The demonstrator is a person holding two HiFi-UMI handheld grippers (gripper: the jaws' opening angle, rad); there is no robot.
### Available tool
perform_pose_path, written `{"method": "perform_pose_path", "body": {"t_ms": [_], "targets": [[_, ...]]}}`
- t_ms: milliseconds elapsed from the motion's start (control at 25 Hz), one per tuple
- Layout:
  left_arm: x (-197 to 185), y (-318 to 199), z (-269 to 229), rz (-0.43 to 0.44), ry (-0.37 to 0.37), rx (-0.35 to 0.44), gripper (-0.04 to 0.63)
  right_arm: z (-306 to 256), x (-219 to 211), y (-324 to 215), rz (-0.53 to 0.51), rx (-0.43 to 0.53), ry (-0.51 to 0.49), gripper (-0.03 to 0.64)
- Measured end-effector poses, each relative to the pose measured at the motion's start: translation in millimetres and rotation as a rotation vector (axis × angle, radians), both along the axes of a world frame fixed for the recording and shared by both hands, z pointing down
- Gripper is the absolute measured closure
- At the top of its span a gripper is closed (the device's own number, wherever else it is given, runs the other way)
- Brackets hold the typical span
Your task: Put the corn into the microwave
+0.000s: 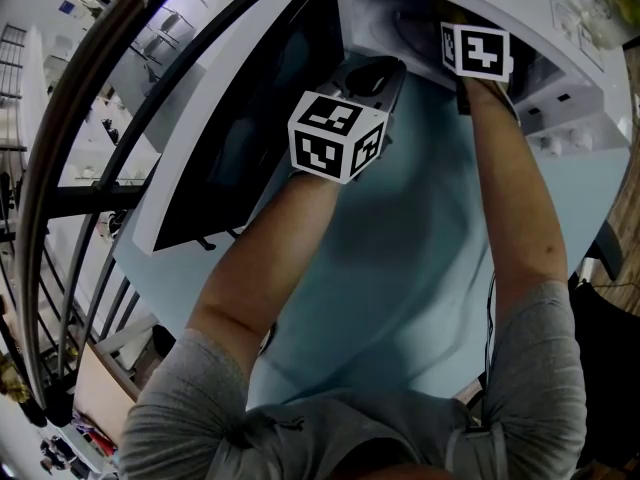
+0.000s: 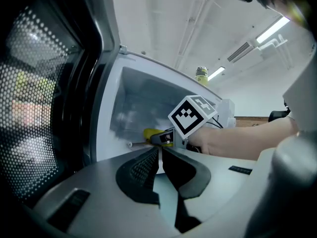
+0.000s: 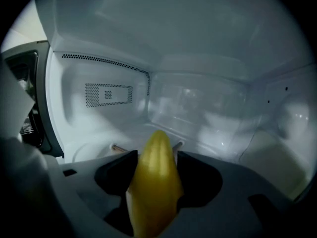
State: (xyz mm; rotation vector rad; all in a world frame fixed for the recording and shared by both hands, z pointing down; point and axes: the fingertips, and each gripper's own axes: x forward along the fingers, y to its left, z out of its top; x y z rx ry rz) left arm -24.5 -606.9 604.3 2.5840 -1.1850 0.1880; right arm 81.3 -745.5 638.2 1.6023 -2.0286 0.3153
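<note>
The yellow corn [image 3: 154, 182] lies lengthwise between the jaws of my right gripper [image 3: 155, 153], which is shut on it, tip pointing into the white microwave cavity [image 3: 198, 103]. The corn hangs just above the cavity floor. From the left gripper view the corn [image 2: 150, 133] shows as a yellow end inside the microwave [image 2: 143, 103], ahead of the right gripper's marker cube [image 2: 193, 114]. My left gripper [image 2: 161, 151] is shut on nothing and sits by the open door [image 2: 44, 108]. In the head view both marker cubes show, left [image 1: 338, 136] and right [image 1: 475, 50], at the microwave's mouth [image 1: 400, 13].
The microwave door [image 1: 250, 128] stands swung open to the left with its dark glass facing me. The microwave sits on a pale blue table [image 1: 400, 298]. A vent grille [image 3: 108, 93] marks the cavity's left wall. White boxes [image 1: 575, 18] lie at the far right.
</note>
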Motion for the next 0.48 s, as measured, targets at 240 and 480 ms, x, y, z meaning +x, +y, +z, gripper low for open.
{"method": "perform_pose_path", "body": {"t_ms": [240,480], "targets": [[2.3,0.5,1.0,0.002,0.001,-0.002,0.555,-0.2,2.0,0.3,0.003,0.003,-0.005,0.328],[4.7,1.4,0.0,0.006,0.002,-0.003,0.555,-0.9,3.6,1.1,0.007,0.005,-0.008,0.322]]}}
